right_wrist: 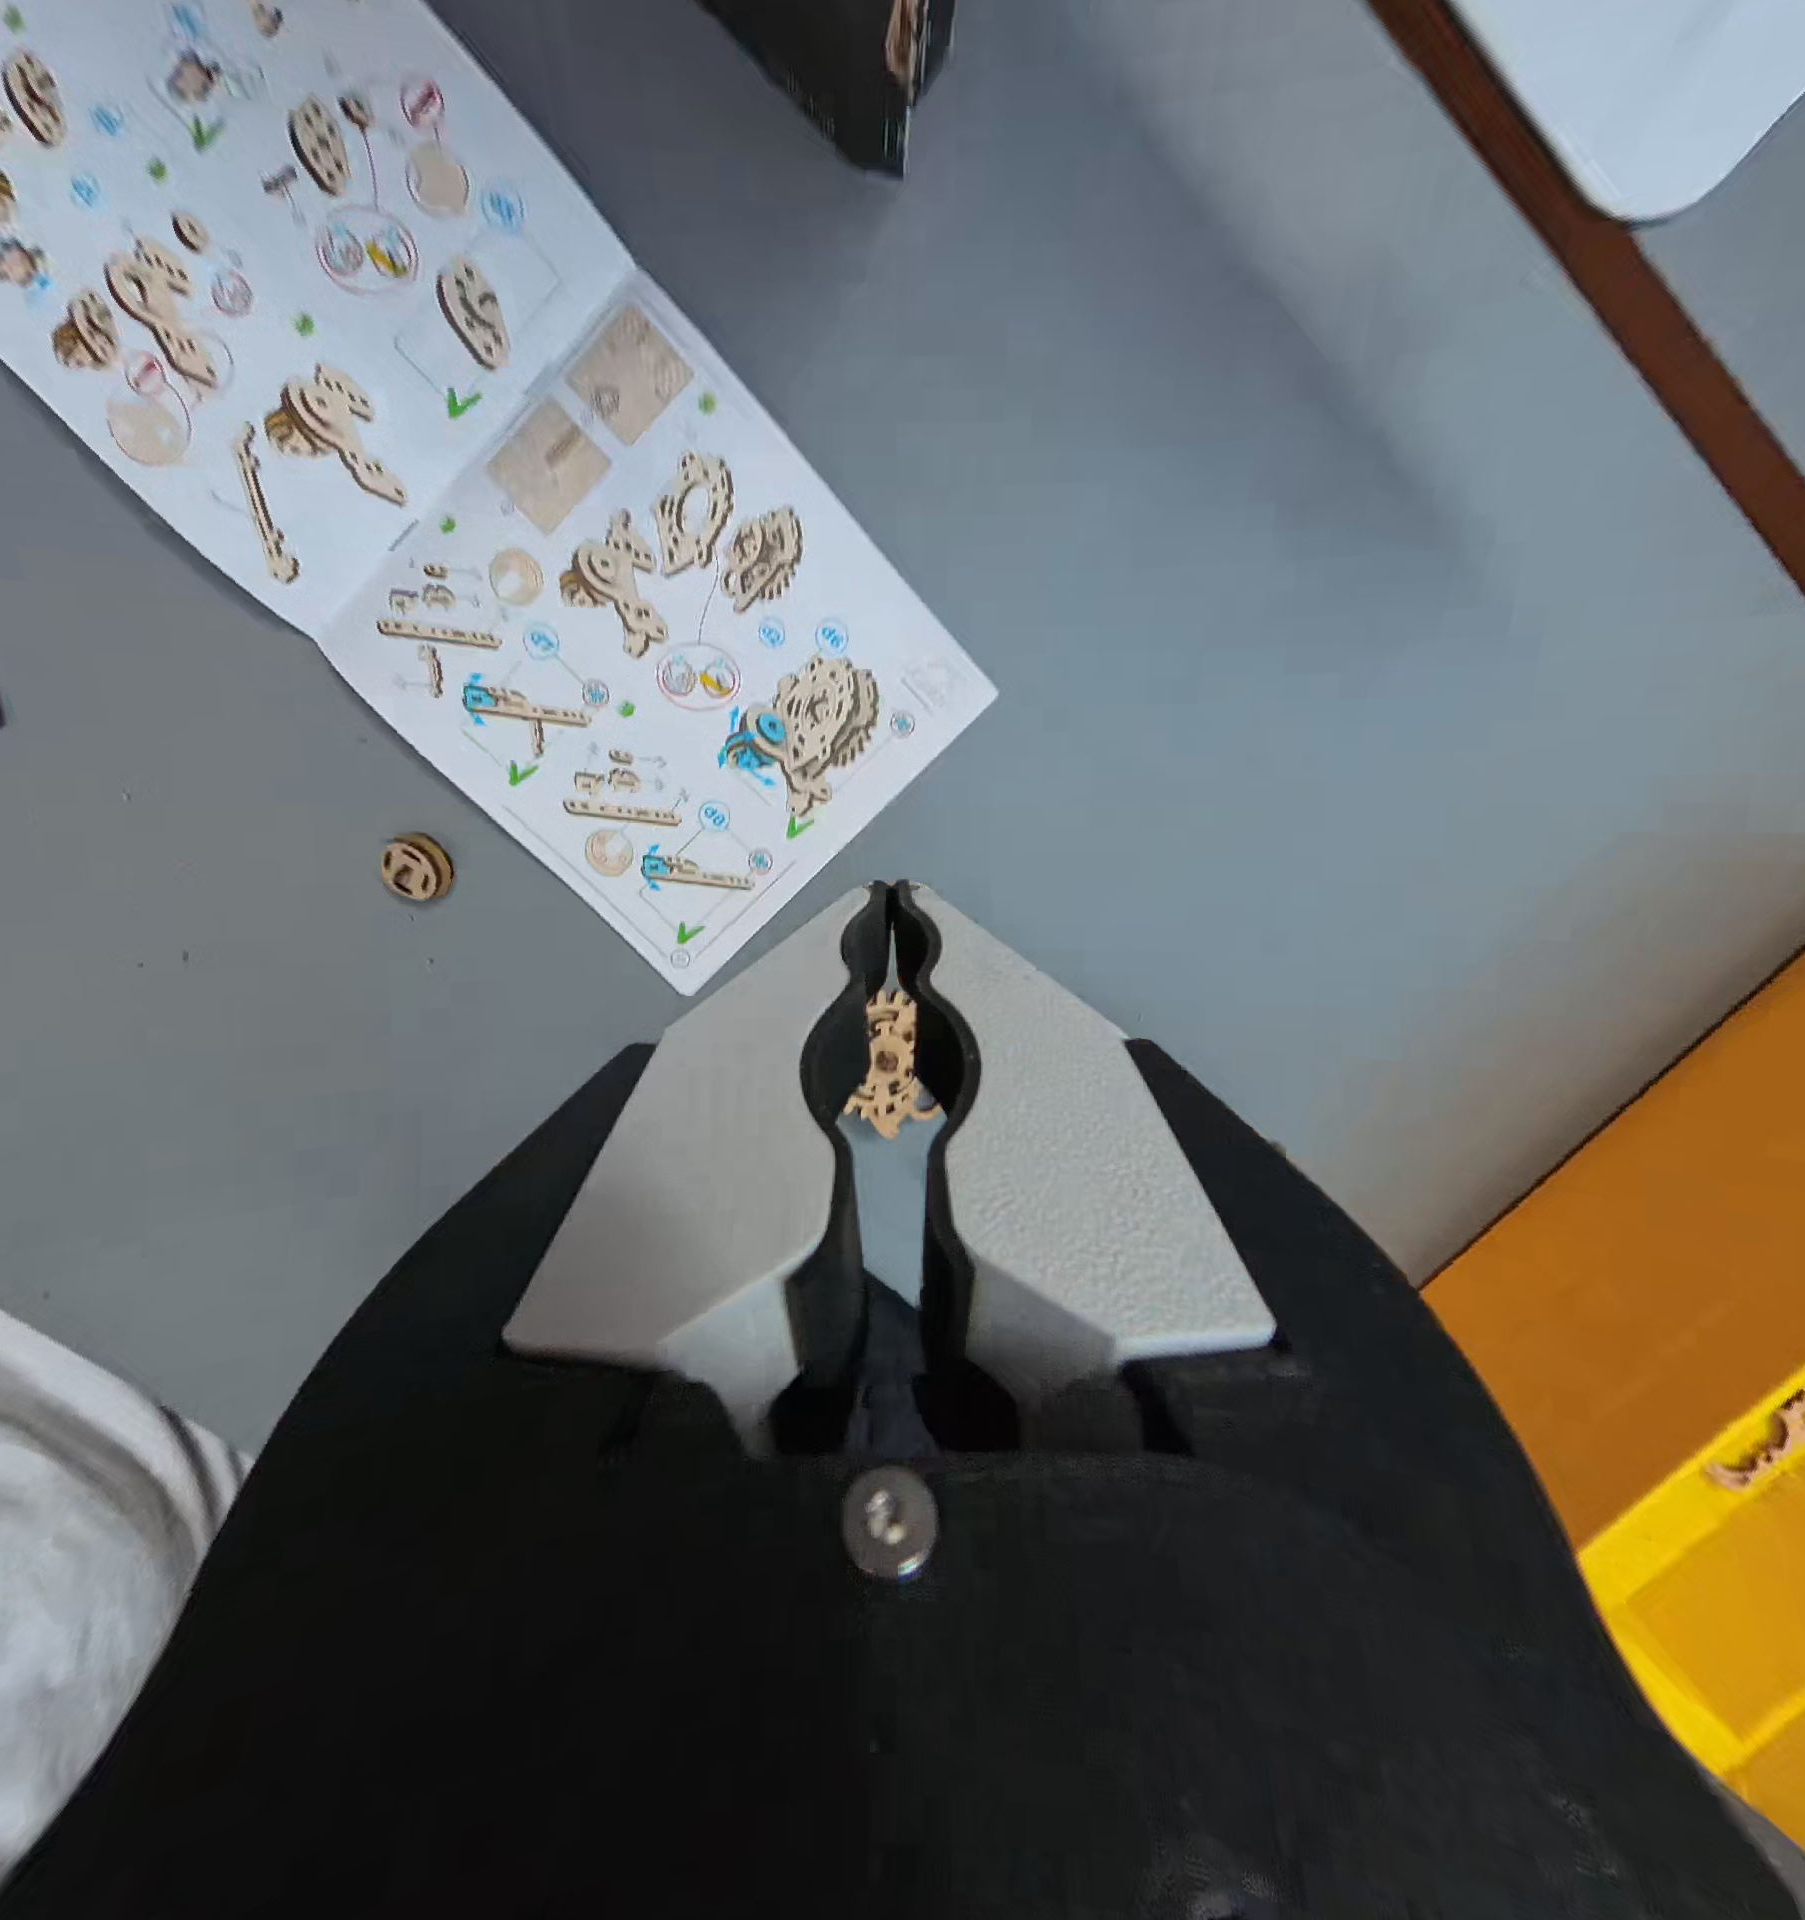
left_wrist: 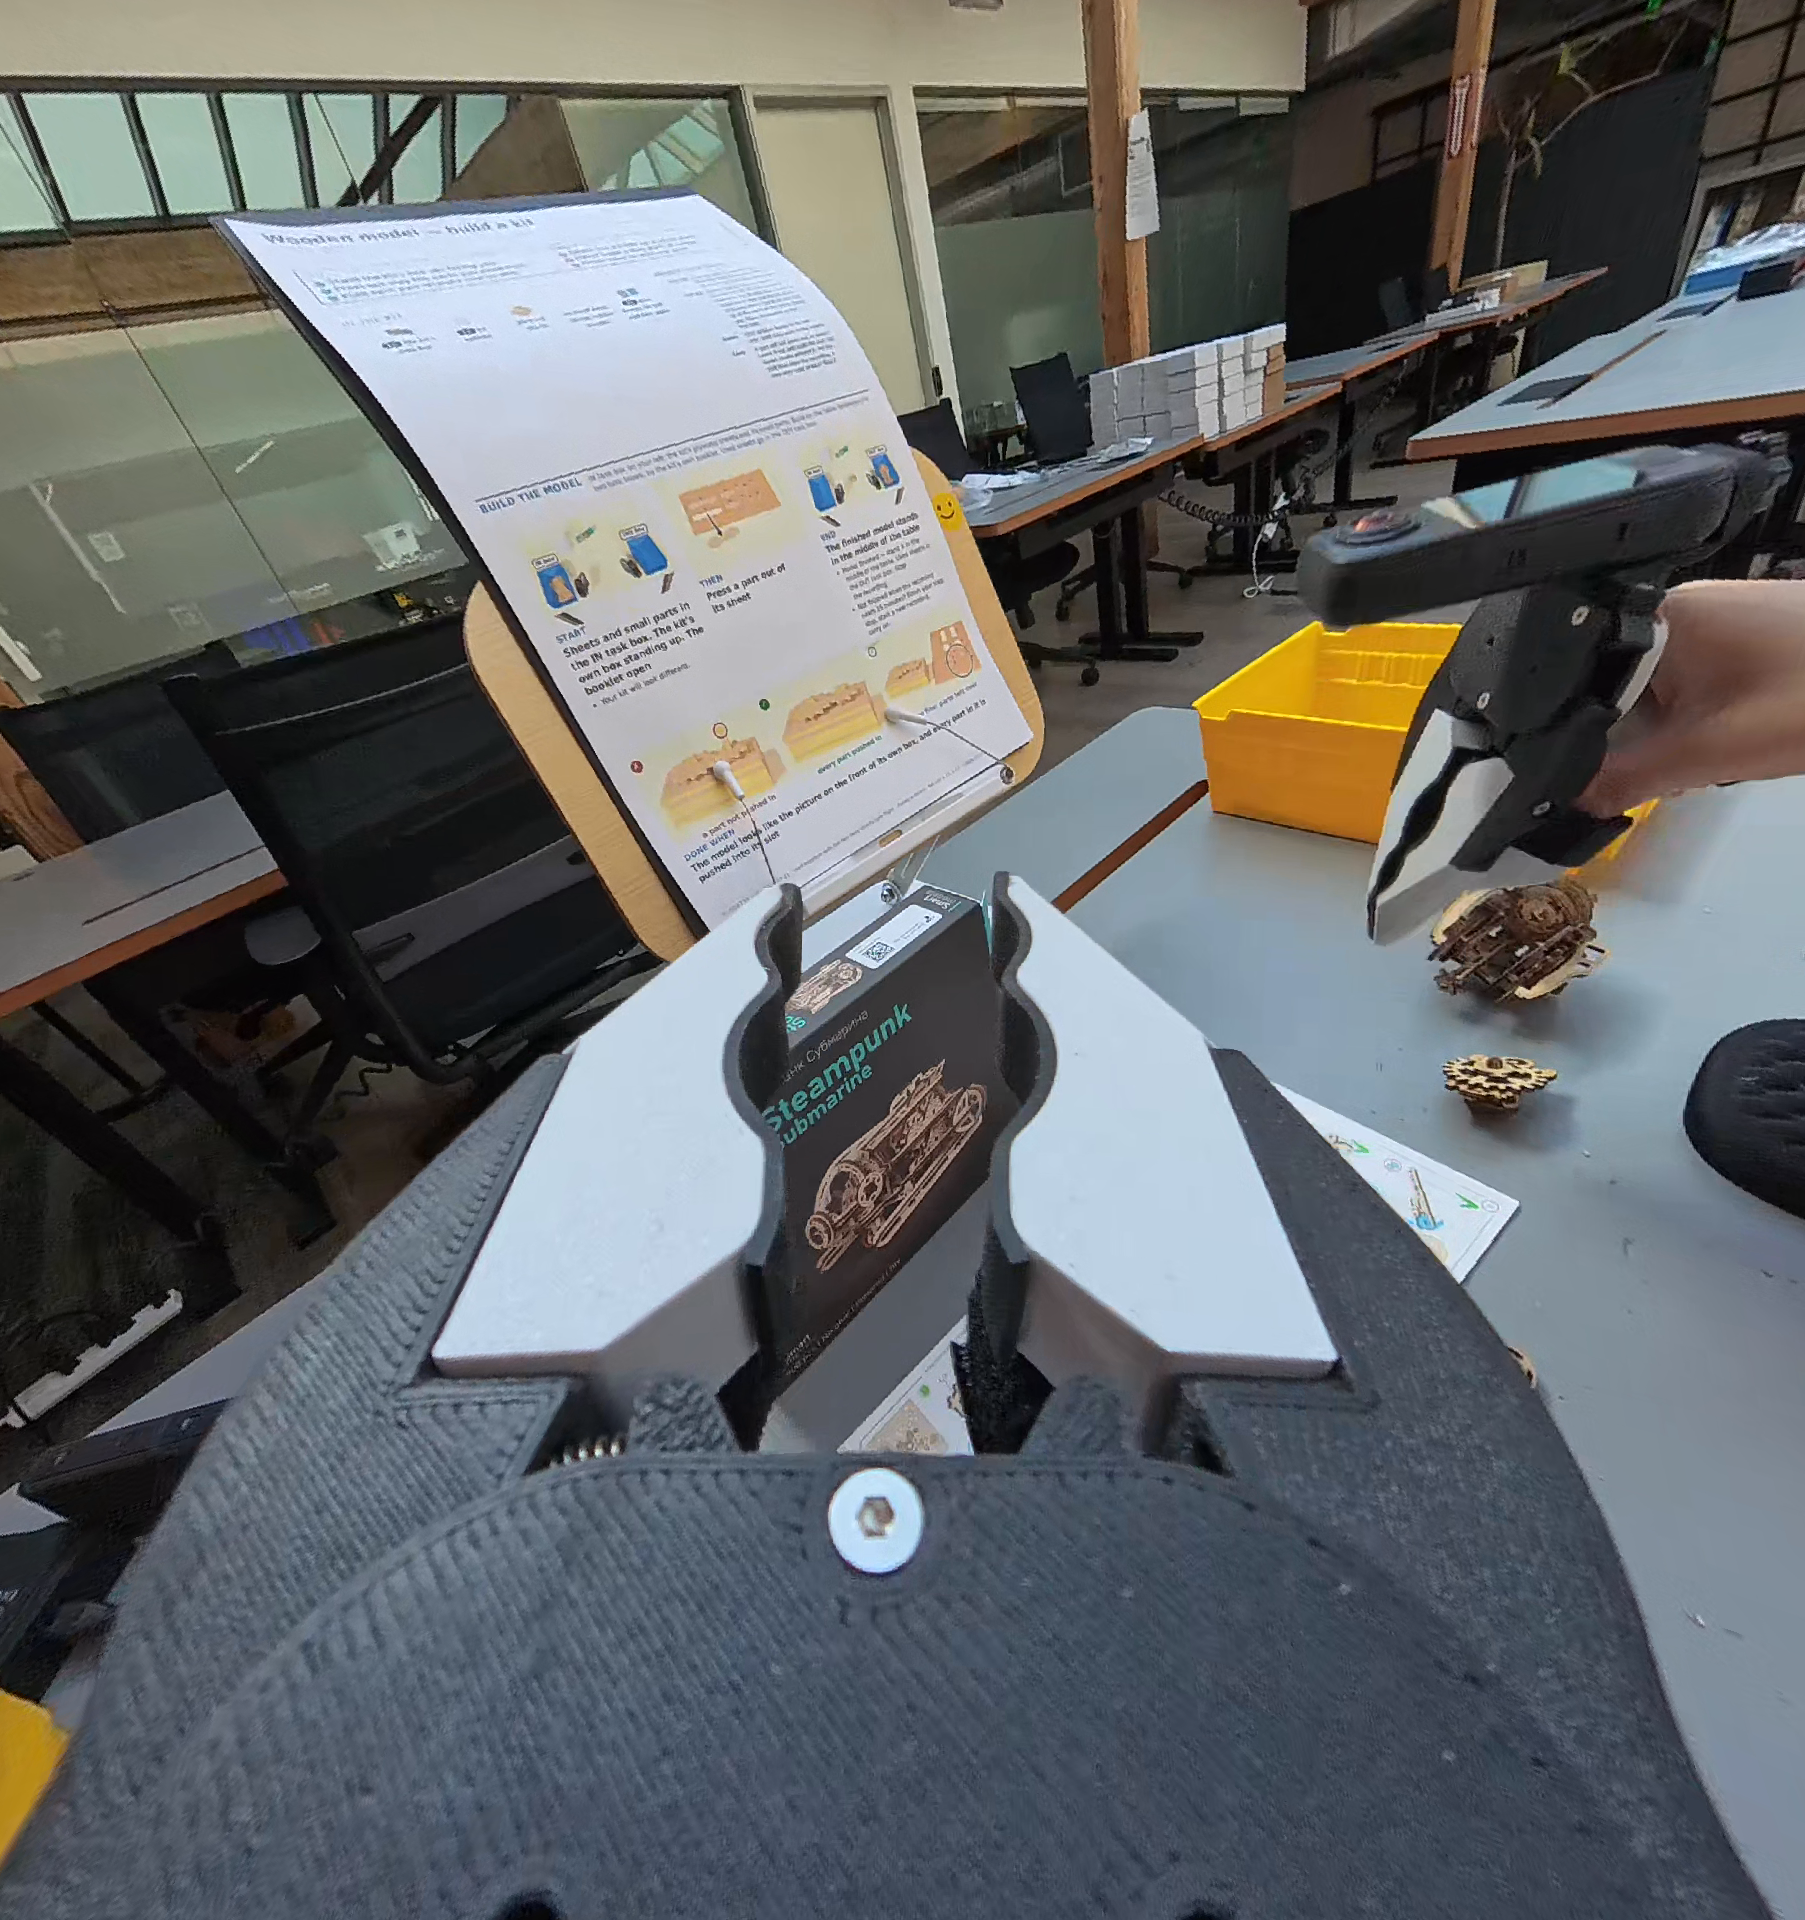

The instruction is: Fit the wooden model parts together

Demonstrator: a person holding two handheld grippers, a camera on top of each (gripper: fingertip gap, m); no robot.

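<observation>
The build looks partly done: a half-built wooden model [left_wrist: 1513,951] sits on the grey surface [left_wrist: 1656,1351], with a small gear stack [left_wrist: 1497,1081] near it (loose bits remain, so more fitting is left). The left gripper [left_wrist: 896,1101] has its jaws apart around the dark kit box [left_wrist: 877,1122], not squeezing it as far as I can tell. The right gripper [right_wrist: 896,935] has its jaws together, with model pieces showing under them. Only the right view shows the open booklet [right_wrist: 524,540], a round wooden piece [right_wrist: 416,868] and a yellow bin [right_wrist: 1708,1558]. Only the left view shows the instruction board [left_wrist: 669,520].

Yellow bin [left_wrist: 1293,743], grey table [right_wrist: 1241,623], black box [left_wrist: 877,1122], tan wooden gear [right_wrist: 885,1070]
</observation>
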